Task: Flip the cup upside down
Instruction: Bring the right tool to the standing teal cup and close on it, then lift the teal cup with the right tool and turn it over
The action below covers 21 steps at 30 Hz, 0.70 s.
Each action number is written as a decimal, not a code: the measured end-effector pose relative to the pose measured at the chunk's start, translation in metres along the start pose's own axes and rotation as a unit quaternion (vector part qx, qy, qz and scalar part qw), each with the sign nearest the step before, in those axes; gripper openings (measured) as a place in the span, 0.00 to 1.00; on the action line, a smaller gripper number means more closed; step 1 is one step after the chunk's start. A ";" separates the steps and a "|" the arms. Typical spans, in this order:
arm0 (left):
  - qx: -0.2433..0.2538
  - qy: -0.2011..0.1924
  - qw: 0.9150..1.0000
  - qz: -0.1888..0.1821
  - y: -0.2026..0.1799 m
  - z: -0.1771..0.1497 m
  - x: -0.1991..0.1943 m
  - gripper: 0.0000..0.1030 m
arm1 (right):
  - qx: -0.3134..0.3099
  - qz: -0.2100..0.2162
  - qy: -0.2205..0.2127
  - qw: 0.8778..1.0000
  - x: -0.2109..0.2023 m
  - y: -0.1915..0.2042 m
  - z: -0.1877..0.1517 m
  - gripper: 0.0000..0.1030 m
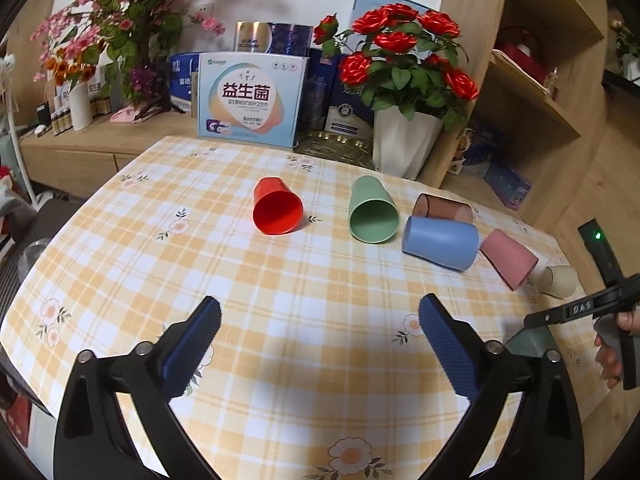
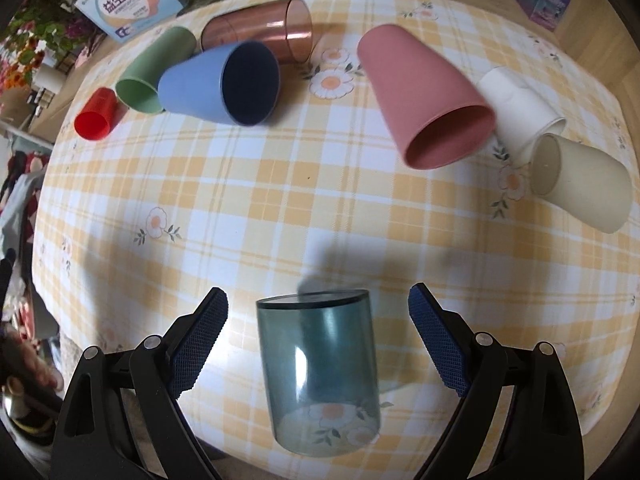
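A clear teal cup [image 2: 320, 372] stands upside down on the checked tablecloth [image 2: 280, 200], between the fingers of my right gripper [image 2: 318, 312], which is open and not touching it. Several cups lie on their sides beyond: red [image 2: 96, 114], green [image 2: 154, 70], blue [image 2: 220, 82], clear brown [image 2: 260, 26], pink [image 2: 424, 96], white [image 2: 516, 108] and cream [image 2: 584, 184]. My left gripper [image 1: 320, 316] is open and empty over the near table, with the red cup [image 1: 277, 210] and green cup [image 1: 373, 210] ahead. The teal cup [image 1: 530, 340] shows partly at its right.
A probiotics box [image 1: 252, 100], a pot of red roses [image 1: 404, 92], pink flowers [image 1: 120, 20] and other boxes stand behind the table. A wooden shelf unit [image 1: 532, 92] stands at the right. The table edge [image 1: 24, 280] curves round at the left.
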<state>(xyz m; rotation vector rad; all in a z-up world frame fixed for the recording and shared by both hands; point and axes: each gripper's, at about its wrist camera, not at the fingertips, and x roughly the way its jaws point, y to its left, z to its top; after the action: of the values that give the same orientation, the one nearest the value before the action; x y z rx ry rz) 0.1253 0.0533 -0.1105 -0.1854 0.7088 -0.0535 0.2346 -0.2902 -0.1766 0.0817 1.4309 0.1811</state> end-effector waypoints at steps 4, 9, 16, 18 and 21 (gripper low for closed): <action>0.002 0.006 1.000 0.006 0.002 0.000 0.003 0.94 | -0.008 -0.008 0.012 1.000 0.008 0.007 0.001 0.86; 0.009 0.001 1.000 0.002 0.000 0.000 0.002 0.94 | -0.005 -0.017 0.019 1.000 0.014 0.007 0.004 0.86; 0.014 -0.002 1.000 0.005 -0.002 -0.002 0.003 0.94 | -0.007 -0.034 0.032 0.999 0.021 0.006 0.010 0.86; 0.014 -0.002 1.000 0.005 -0.001 -0.002 0.003 0.94 | -0.013 -0.040 0.036 0.998 0.024 0.007 0.011 0.64; 0.016 -0.004 1.000 0.008 -0.001 -0.002 0.003 0.94 | -0.021 -0.051 0.048 0.997 0.030 0.011 0.012 0.63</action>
<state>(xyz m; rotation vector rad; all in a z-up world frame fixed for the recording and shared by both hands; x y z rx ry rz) 0.1260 0.0516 -0.1136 -0.1496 0.7002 -0.0496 0.2491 -0.2731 -0.2024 -0.0351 1.5226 0.1322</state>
